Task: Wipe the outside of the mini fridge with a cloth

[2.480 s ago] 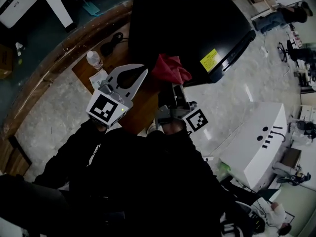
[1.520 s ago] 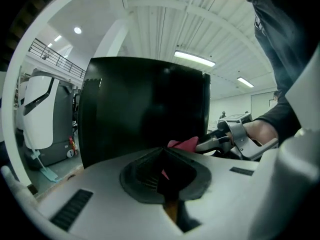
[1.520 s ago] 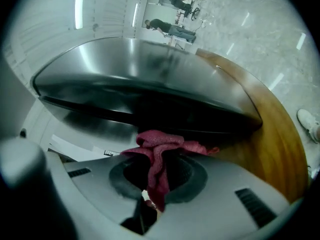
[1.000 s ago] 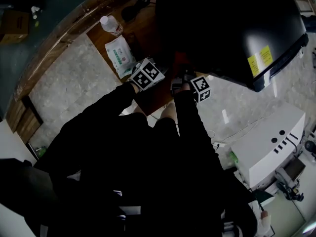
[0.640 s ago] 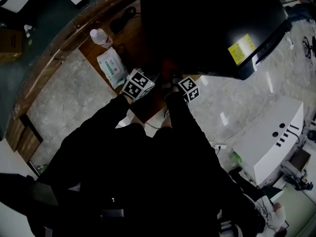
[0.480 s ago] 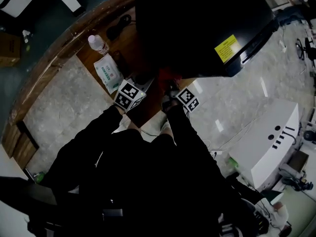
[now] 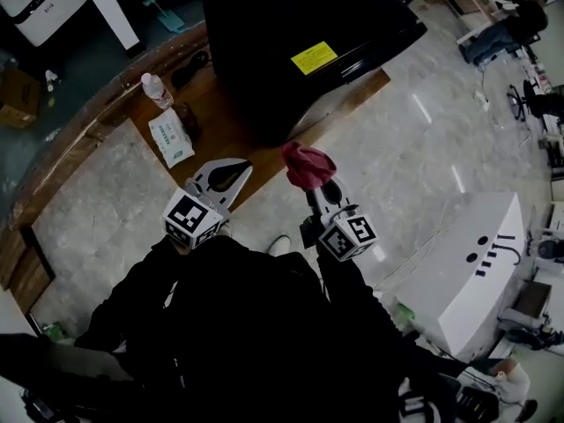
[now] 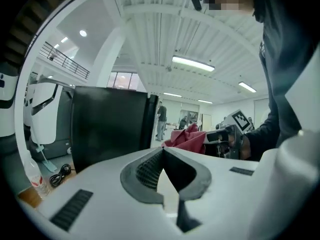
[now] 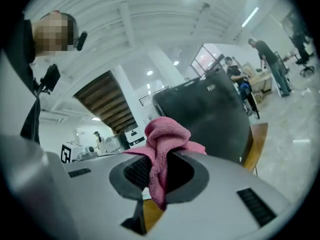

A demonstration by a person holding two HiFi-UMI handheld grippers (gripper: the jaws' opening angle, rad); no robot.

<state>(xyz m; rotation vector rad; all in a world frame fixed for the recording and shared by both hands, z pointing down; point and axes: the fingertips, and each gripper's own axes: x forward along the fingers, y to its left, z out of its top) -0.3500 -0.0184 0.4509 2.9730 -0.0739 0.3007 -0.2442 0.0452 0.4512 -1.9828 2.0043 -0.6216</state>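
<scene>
Open lab hall: white machines (image 7: 467, 263), strip-lit ceiling (image 8: 165, 34).

Low wooden counter (image 7: 231, 141) on pale marble-look floor (image 7: 414, 148). On the counter: black mini fridge (image 7: 291, 25) upright, taking most of the top; clear water bottle (image 7: 156, 89) near the left end; flat white-green wipes pack (image 7: 171, 137) just beside the bottle, nearer the front edge; black cable (image 7: 189, 67) coiled between bottle and fridge. Small dark item next to the wipes, can't tell what. On the floor: white machine (image 7: 471, 271) well right of the counter; curved wooden border (image 7: 79, 139) left, teal floor beyond it.
</scene>
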